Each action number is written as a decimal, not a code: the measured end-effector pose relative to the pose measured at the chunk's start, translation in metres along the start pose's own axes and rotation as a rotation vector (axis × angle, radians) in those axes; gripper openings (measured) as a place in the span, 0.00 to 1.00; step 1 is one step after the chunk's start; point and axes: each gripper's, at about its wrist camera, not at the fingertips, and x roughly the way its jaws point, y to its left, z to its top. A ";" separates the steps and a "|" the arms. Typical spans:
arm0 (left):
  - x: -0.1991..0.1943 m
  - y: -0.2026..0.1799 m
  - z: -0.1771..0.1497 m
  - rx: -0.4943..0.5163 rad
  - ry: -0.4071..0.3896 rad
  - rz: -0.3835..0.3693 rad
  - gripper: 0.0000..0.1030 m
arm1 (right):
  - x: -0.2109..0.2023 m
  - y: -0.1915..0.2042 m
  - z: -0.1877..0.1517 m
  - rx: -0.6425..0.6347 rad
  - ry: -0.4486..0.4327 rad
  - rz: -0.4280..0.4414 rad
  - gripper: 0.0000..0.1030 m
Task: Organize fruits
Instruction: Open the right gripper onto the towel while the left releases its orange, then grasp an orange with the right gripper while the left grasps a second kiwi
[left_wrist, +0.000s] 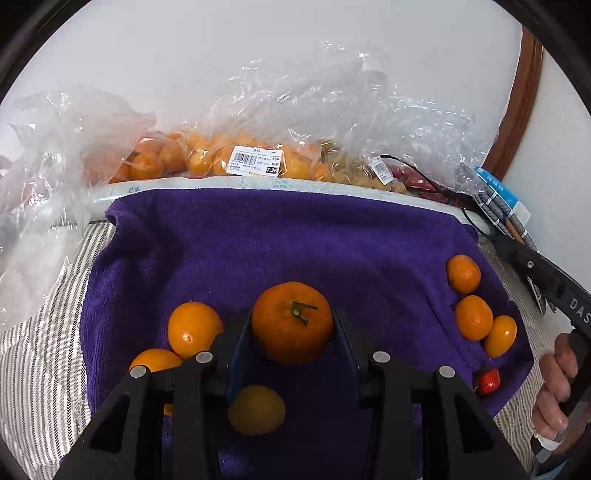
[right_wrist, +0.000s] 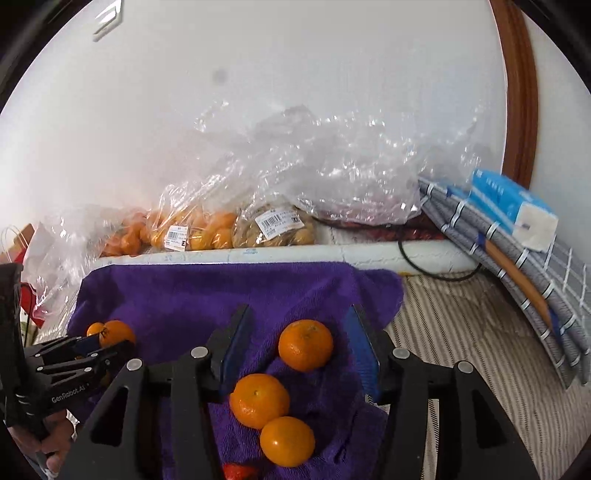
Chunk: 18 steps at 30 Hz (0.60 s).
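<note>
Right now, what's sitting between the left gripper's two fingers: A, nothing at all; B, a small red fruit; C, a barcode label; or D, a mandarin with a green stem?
D: in the left wrist view the left gripper has its pads against both sides of a stemmed mandarin above the purple towel; the small red fruit lies off near the towel's edge.

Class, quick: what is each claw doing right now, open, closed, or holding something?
Left claw: closed on the stemmed orange.
Right claw: open, holding nothing; an orange lies loose between its fingers.
</note>
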 end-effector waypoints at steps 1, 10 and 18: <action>-0.001 0.000 0.000 0.003 -0.002 0.000 0.39 | -0.004 0.001 0.000 -0.002 -0.012 0.001 0.51; -0.022 -0.001 0.001 0.010 -0.086 -0.045 0.49 | -0.052 0.004 -0.007 0.067 -0.058 -0.042 0.51; -0.058 -0.003 0.014 0.032 -0.191 0.026 0.48 | -0.098 0.020 -0.037 0.016 0.032 -0.015 0.54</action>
